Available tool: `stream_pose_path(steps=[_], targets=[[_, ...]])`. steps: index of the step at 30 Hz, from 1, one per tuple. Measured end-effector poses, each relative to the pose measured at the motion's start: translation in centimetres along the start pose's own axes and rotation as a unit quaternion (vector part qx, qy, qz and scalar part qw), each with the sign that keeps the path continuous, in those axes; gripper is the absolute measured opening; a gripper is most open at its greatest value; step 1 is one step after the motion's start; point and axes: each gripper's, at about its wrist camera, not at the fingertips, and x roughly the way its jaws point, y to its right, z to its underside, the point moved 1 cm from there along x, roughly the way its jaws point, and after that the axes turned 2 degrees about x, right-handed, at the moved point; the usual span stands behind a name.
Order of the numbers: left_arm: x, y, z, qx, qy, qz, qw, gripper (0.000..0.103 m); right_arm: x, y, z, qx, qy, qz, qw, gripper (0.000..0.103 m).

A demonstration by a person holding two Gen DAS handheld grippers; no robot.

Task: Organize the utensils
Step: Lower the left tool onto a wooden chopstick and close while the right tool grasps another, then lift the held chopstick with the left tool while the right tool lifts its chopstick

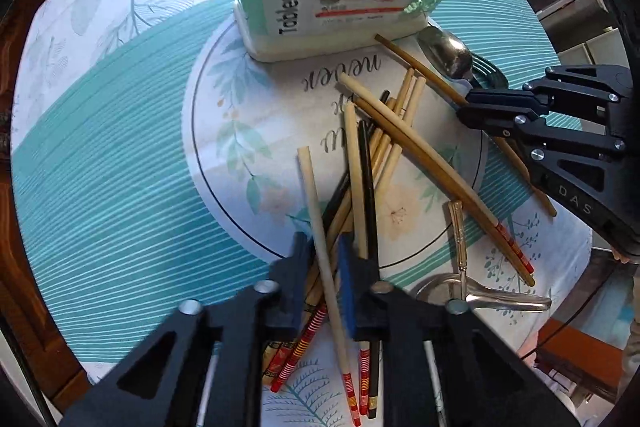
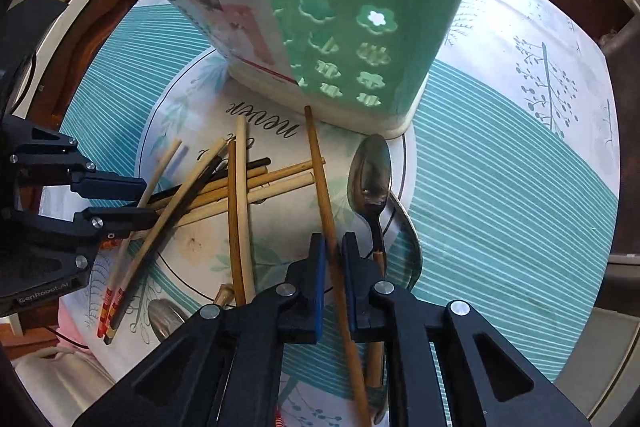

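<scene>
A: Left gripper (image 1: pixel 325 267) clamped on a pale chopstick (image 1: pixel 320 227); right gripper (image 2: pixel 333 259) clamped on a brown chopstick (image 2: pixel 320 171). Both sticks lie on the placemat (image 1: pixel 224 187).

B: Progress?

A: Barely begun, I'd say. Chopstick pile (image 2: pixel 224 187) and spoon (image 2: pixel 370 175) lie beside the green holder (image 2: pixel 340 39).

wrist views: steeply downward; close | shared: chopsticks (image 1: pixel 362 163), holder (image 2: pixel 340 27)
</scene>
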Motion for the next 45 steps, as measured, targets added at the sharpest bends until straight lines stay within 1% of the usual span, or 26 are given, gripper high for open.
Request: stream_pose_path(steps=[3, 7, 9, 15, 18, 21, 24, 27, 29, 30, 35, 36, 38, 40, 43, 45], targets=[[-0.1, 0.3, -0.2, -0.001, -0.003, -0.003, 1.0000, 0.005, -0.1, 0.0, 0.2, 0.001, 0.004, -0.004, 1.000, 0.008], [-0.4, 0.2, -0.4, -0.013, 0.004, -0.011, 0.9999, 0.003, -0.9, 0.5, 0.9, 0.009, 0.010, -0.018, 1.000, 0.007], [-0.8, -0.3, -0.3, -0.020, 0.014, -0.010, 0.9997, 0.003, -1.2, 0.9, 1.4, 0.014, 0.016, -0.023, 1.000, 0.006], [-1.9, -0.3, -0.3, -0.033, 0.041, -0.010, 0.9986, 0.003, -3.5, 0.9, 2.5, 0.020, 0.057, -0.041, 0.997, 0.006], [-2.8, -0.5, -0.6, -0.047, 0.066, -0.017, 0.9966, 0.003, -4.8, 0.8, 2.8, 0.022, 0.075, -0.048, 0.996, 0.006], [-3.2, -0.9, 0.1, -0.046, 0.082, -0.016, 0.9954, 0.003, -5.8, 0.7, 3.3, 0.016, 0.092, -0.048, 0.994, 0.006], [-1.8, -1.0, -0.4, -0.054, 0.068, -0.010, 0.9962, 0.003, -5.6, 0.6, 3.3, 0.019, 0.084, -0.047, 0.995, 0.006], [-0.6, -2.0, -0.8, -0.066, 0.054, -0.012, 0.9963, 0.003, -3.8, -0.5, 2.3, 0.018, 0.071, -0.040, 0.996, 0.006], [-0.1, -2.3, -1.1, -0.073, 0.049, -0.011, 0.9961, 0.003, -4.0, -0.8, 2.0, 0.020, 0.072, -0.045, 0.996, 0.006], [-0.2, -3.0, -0.9, -0.075, 0.047, -0.009, 0.9960, 0.003, -3.9, -0.9, 2.0, 0.021, 0.070, -0.044, 0.996, 0.006], [0.1, -3.5, -1.3, -0.081, 0.037, -0.004, 0.9960, 0.004, -4.3, -0.6, 2.5, 0.011, 0.069, -0.046, 0.997, 0.006], [-0.4, -4.4, -0.6, -0.080, 0.036, -0.004, 0.9962, 0.004, -4.3, -0.8, 2.5, 0.005, 0.071, -0.045, 0.996, 0.006], [-0.3, -4.7, -0.6, -0.076, 0.028, -0.006, 0.9967, 0.004, -4.5, -1.3, 2.6, -0.006, 0.072, -0.037, 0.997, 0.006], [-0.8, -5.2, -0.2, -0.074, 0.027, -0.008, 0.9969, 0.004, -4.5, -1.8, 2.9, -0.013, 0.065, -0.040, 0.997, 0.006], [-0.8, -5.0, -0.6, -0.073, 0.021, -0.007, 0.9971, 0.007, -3.8, -1.9, 3.1, -0.020, 0.051, -0.032, 0.998, 0.006], [-0.8, -4.8, -0.9, -0.070, 0.016, 0.001, 0.9974, 0.018, -3.1, -1.7, 2.8, -0.020, 0.040, -0.033, 0.998, 0.006]])
